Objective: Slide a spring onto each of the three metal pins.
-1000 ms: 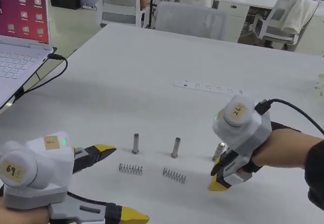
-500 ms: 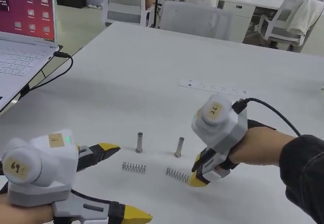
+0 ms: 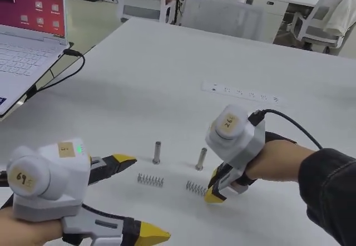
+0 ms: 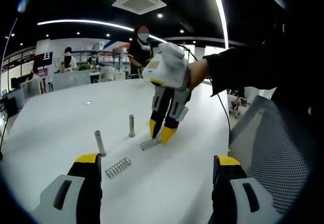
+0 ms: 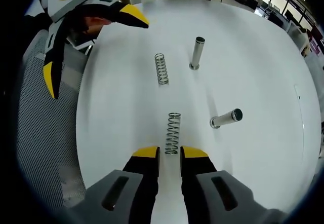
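Two pins (image 3: 157, 152) stand upright toward the desk's (image 3: 167, 73) near edge, two springs (image 3: 150, 180) lying flat just before them; right gripper (image 5: 170, 152), jaws narrowly parted, has one spring's end between its tips; left gripper (image 4: 158, 159) gapes wide, empty.

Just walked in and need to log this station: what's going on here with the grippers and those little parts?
A person works two handheld grippers at a white table. The right gripper is lowered at the near end of one spring, with its jaws slightly apart around that end. The left gripper hangs open, holding nothing. A second spring lies loose, and two bare metal pins stand upright nearby.
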`<act>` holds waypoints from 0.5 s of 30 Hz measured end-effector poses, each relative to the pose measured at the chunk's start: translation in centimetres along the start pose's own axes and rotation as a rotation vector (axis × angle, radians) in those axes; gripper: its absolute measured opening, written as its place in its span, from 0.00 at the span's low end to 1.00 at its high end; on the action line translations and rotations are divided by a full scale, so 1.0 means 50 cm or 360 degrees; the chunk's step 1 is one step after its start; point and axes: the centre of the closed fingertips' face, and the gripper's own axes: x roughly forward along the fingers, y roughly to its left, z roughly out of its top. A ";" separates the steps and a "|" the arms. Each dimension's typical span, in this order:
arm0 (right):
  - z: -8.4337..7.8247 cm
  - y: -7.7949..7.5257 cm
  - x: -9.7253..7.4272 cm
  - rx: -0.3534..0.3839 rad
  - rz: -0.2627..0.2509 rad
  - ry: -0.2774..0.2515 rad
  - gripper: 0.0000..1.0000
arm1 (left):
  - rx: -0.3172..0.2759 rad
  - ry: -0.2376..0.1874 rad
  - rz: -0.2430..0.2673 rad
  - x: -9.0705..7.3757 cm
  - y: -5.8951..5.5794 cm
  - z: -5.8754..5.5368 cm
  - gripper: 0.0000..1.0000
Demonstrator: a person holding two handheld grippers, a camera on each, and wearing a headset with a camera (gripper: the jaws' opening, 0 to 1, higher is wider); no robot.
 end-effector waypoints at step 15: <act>-0.004 -0.008 0.010 -0.0055 -0.0043 0.0052 0.09 | -0.0020 -0.0001 -0.0011 0.005 -0.002 -0.006 0.86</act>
